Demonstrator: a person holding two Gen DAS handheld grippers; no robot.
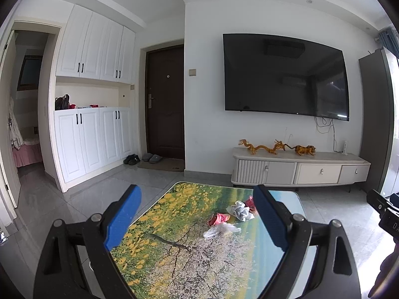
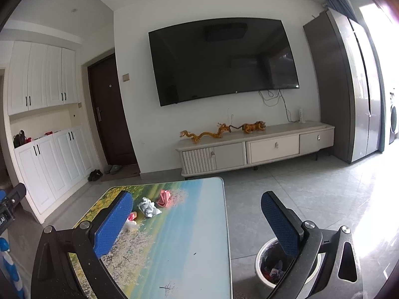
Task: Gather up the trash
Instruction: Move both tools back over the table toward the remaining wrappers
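Note:
Several pieces of crumpled trash lie on a low table (image 1: 174,224) with a flower-and-tree print. In the left wrist view I see a clear plastic wad (image 1: 220,229), a red wrapper (image 1: 217,218), a silver-white wad (image 1: 240,210) and a pink piece (image 1: 250,202). My left gripper (image 1: 197,220) is open and empty above the table's near part. In the right wrist view the silver wad (image 2: 149,207), the pink piece (image 2: 164,198) and the red wrapper (image 2: 132,216) show too. My right gripper (image 2: 197,226) is open and empty over the table's right edge (image 2: 225,224). A bin (image 2: 264,277) with trash inside stands on the floor at the right.
A white TV cabinet (image 2: 254,147) with orange dragon and tiger figures stands under a wall TV (image 2: 222,59). A tall grey fridge (image 2: 349,87) is at the right. White cupboards (image 1: 92,129) and a dark door (image 1: 165,102) with shoes are at the left. Grey tile floor surrounds the table.

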